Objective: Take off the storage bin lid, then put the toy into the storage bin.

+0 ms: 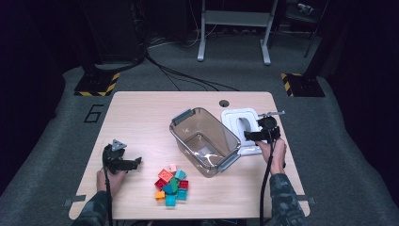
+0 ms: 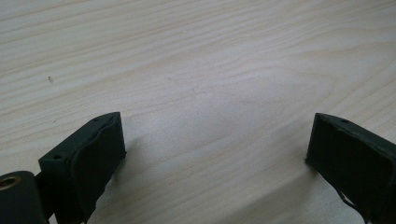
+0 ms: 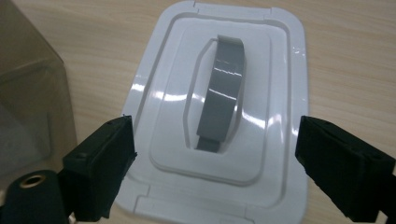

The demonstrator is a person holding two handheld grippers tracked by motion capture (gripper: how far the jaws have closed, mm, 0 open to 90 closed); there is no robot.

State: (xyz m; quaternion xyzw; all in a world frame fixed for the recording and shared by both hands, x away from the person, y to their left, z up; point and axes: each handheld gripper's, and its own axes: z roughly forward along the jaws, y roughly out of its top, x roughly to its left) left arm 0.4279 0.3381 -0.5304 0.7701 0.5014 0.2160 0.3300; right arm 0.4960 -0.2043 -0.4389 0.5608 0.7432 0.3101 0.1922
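A white lid [image 3: 261,60] with a grey handle [image 3: 222,98] lies flat on the wooden table, right of a clear plastic bin [image 1: 204,141]. My right gripper [image 3: 215,140] hovers over the lid's near end, open, its jaws wide on either side of the handle and touching nothing. In the high view the right gripper [image 1: 248,136] points left over the lid [image 1: 233,116]. A pile of coloured bricks [image 1: 171,184] sits near the front edge. Left of the pile, my left gripper [image 1: 136,163] rests low over bare wood, open and empty, as the left gripper view shows [image 2: 215,135].
The bin stands empty with grey latches at both ends, angled across the table's middle. A round cable hole [image 1: 224,103] is at the back of the table [image 1: 141,113]. Cables trail from both grippers toward the front edge. Dark floor surrounds the table.
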